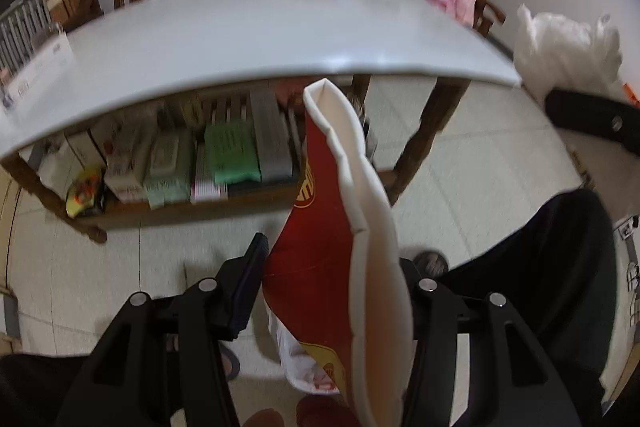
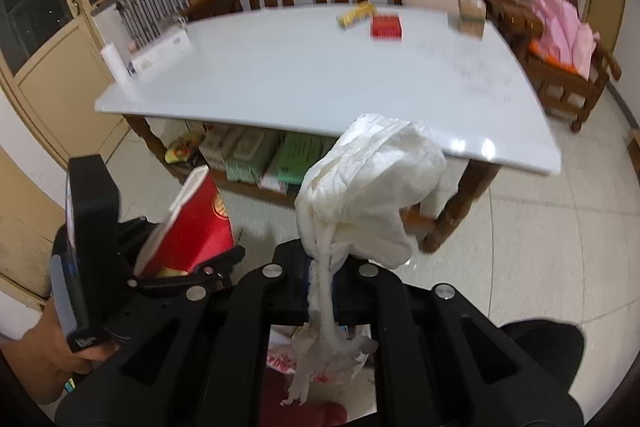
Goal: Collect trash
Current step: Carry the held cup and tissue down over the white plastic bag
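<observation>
Trash is in both your grippers, off the table and over the floor.

Left wrist view: your left gripper (image 1: 332,267) has its jaws partly open and clamped on a red and white paper box (image 1: 320,259), flattened, its long axis running away from you toward the near edge of the white table (image 1: 240,39). Below the jaws, close under the box, lies a white plastic bag with red print (image 1: 308,367) on the tiled floor; I judge that is where the box goes, straight down from the jaws.

Right wrist view: your right gripper (image 2: 320,267) is fully closed, pinching the twisted neck of a crumpled white tissue wad (image 2: 372,187) that balloons above the fingertips. The same bag (image 2: 320,355) shows beneath these jaws. Both hands look about equally near it. Three small packets remain along the table's far edge.
</observation>
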Motion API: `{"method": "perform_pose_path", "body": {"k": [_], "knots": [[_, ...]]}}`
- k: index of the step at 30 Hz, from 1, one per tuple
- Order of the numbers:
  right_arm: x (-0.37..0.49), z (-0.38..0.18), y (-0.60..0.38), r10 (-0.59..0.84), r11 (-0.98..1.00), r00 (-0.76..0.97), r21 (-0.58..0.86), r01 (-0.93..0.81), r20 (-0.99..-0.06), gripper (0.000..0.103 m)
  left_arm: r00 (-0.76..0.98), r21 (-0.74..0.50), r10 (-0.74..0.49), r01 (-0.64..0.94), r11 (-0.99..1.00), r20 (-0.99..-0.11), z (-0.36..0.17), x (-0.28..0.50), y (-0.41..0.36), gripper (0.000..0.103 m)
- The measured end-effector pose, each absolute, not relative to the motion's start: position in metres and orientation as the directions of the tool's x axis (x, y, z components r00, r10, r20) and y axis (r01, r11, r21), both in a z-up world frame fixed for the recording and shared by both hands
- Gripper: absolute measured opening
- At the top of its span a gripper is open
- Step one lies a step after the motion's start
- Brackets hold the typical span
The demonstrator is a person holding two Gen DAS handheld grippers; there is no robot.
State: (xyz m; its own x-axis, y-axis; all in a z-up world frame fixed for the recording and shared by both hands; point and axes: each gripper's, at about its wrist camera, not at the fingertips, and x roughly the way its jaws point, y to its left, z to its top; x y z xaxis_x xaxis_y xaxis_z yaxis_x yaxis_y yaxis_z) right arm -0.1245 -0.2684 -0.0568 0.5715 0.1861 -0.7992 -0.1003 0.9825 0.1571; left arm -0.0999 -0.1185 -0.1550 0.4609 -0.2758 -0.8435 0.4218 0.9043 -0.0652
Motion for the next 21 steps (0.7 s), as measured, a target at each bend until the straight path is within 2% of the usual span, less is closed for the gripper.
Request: {"method": "perform_pose_path", "body": {"k": [9,11,21], "knots": [[-0.108,-0.167,-0.263,0.212,0.975,0.387,0.219,-0.026,-0.897,0.007,0.246,-0.138,-0.245,0.385,0.913,-0.938,-0.267,-0.102,-0.125,0.051],[-0.104,-0.19,-0.262,0.187,0.981,0.351,0.196,-0.009,-0.917,0.007,0.217,-0.149,-0.243,0.374,0.915,-0.946,-0.287,-0.102,-0.124,0.051],[-0.088,-0.276,-0.267,0.219,0.968,0.211,0.24,0.079,-0.953,0.007,0.101,-0.215,-0.259,0.32,0.923,-0.961,-0.338,-0.087,-0.128,0.051]]}}
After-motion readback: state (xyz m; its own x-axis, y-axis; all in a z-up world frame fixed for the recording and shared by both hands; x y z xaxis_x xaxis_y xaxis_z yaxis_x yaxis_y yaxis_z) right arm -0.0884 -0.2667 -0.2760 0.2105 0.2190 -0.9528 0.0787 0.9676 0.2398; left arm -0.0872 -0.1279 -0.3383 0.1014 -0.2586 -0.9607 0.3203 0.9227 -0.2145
